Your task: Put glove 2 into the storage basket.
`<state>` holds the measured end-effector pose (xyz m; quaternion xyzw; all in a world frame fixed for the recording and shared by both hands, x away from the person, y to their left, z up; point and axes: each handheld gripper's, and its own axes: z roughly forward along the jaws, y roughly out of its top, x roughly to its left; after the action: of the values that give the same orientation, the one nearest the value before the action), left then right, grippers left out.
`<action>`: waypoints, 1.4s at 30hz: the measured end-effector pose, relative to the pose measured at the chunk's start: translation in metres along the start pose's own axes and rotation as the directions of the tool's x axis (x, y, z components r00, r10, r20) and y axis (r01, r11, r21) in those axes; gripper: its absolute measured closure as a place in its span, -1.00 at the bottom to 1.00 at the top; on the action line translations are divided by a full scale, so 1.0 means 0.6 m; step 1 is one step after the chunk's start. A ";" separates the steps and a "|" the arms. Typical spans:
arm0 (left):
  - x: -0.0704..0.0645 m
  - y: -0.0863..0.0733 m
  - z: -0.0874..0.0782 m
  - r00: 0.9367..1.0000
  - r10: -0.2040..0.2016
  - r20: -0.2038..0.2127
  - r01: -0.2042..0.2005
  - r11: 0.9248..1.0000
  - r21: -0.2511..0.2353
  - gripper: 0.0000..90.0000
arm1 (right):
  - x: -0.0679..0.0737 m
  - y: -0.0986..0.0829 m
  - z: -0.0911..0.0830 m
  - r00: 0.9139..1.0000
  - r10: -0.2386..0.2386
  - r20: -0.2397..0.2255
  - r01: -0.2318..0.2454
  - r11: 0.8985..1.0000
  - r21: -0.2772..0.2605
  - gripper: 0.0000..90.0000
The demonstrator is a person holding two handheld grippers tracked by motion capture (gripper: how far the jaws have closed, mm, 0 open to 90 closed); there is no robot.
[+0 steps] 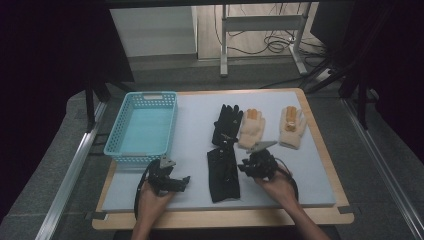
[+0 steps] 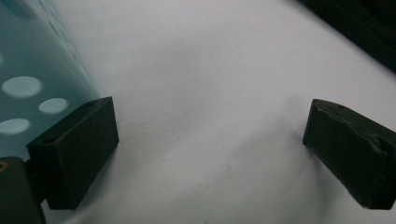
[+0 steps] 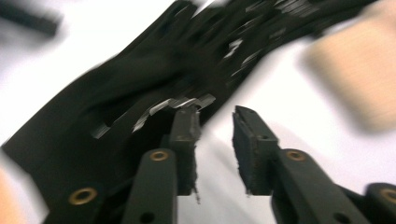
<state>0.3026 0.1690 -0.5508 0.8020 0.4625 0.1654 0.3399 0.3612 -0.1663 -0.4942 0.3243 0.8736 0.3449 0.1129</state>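
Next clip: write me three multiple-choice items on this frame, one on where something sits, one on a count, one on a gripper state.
1. Where is the basket?
A. the mat's left edge
B. the mat's right edge
C. between the glove pairs

2. How many beige gloves lie on the mat?
A. one
B. two
C. four

3. How do the left gripper's jaws stand?
A. shut on a glove
B. shut on nothing
C. wide open over bare mat

Answers:
1 A: the high view shows it left of all the gloves.
2 B: one beige glove and another lie side by side at the far right.
3 C: the left gripper view shows a broad gap with nothing in it.
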 end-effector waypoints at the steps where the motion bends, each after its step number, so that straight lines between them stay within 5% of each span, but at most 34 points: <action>1: 0.000 0.000 0.000 1.000 0.000 0.000 0.000 1.000 0.000 -0.91 | -0.015 0.011 0.003 1.000 0.014 0.002 -0.014 1.000 -0.008 0.43; 10: 0.000 0.000 0.000 1.000 -0.001 0.001 0.001 1.000 -0.001 -0.91 | -0.098 0.109 0.075 0.998 0.051 0.025 -0.050 0.998 -0.047 0.06; 19: 0.000 0.000 0.000 1.000 0.001 0.001 -0.001 1.000 -0.001 -0.91 | -0.125 0.170 0.156 0.993 0.075 0.093 -0.070 0.996 -0.057 -0.15; 22: 0.000 0.000 0.000 1.000 0.000 0.002 0.000 1.000 -0.002 -0.91 | -0.129 0.178 0.185 0.989 0.070 0.128 -0.068 0.998 -0.017 -0.15; 24: 0.000 0.000 0.000 1.000 0.000 0.001 0.000 1.000 -0.002 -0.91 | -0.127 0.179 0.207 0.989 0.025 0.147 -0.036 0.997 0.068 0.03; 26: 0.000 0.000 0.000 1.000 0.000 0.001 0.000 1.000 -0.002 -0.91 | -0.127 0.179 0.213 0.992 0.031 0.121 -0.041 0.996 0.075 0.24; 31: 0.000 0.000 0.000 1.000 0.000 0.000 0.000 1.000 0.001 -0.91 | -0.121 0.180 0.215 0.989 0.006 0.149 -0.017 0.997 0.072 0.88; 34: 0.000 0.000 0.000 1.000 0.001 0.001 -0.001 1.000 0.001 -0.91 | -0.114 0.181 0.216 0.985 -0.017 0.170 0.004 0.997 0.080 0.94; 42: 0.000 0.000 0.000 1.000 -0.002 0.004 0.002 1.000 0.003 -0.91 | -0.138 0.198 0.178 0.994 0.039 0.098 -0.041 0.999 0.026 0.97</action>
<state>0.3027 0.1691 -0.5508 0.8022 0.4630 0.1627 0.3399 0.5272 -0.0975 -0.4946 0.3598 0.8650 0.3187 0.1441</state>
